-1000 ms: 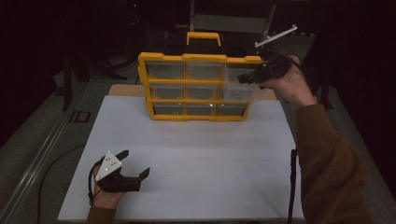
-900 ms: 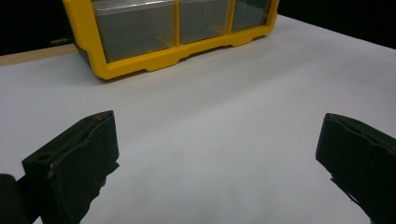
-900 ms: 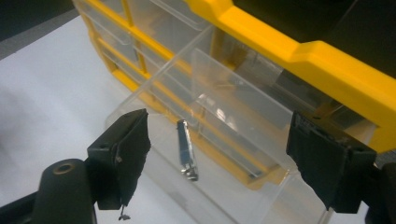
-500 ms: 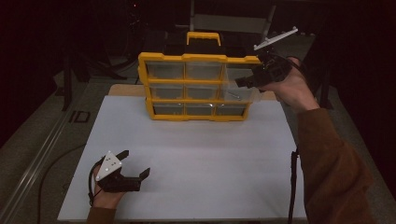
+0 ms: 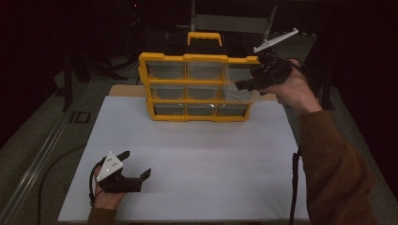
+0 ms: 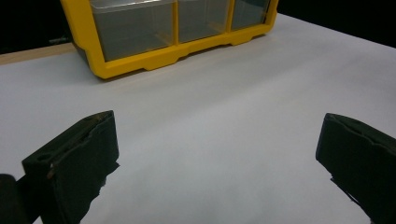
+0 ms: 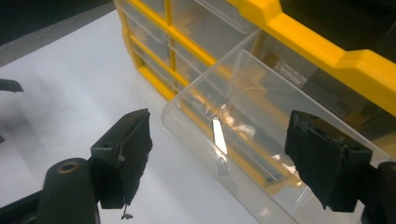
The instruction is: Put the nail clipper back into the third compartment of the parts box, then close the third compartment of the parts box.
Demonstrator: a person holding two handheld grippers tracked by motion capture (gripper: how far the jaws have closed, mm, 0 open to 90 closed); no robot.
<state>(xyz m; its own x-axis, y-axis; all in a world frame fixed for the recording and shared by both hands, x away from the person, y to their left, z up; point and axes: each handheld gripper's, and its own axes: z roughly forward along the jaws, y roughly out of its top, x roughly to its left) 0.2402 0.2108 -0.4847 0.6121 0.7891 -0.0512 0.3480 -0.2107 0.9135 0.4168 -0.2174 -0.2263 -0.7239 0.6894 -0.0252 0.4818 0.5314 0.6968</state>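
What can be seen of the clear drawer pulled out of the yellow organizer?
The clear drawer is a see-through plastic bin, glossy with glare, pulled partway out of the yellow organizer at its upper right column. It tilts outward over the white table. The right gripper is open, jaws either side of its front. Contents are unclear.

Yellow drawer cabinet with one clear drawer pulled out

The yellow cabinet (image 5: 197, 86) stands upright at the far edge of the white table (image 5: 202, 159), with a handle on top and three rows of three clear drawers. The top right drawer (image 7: 243, 126) is pulled partway out of its slot, its open top showing; the others sit closed.
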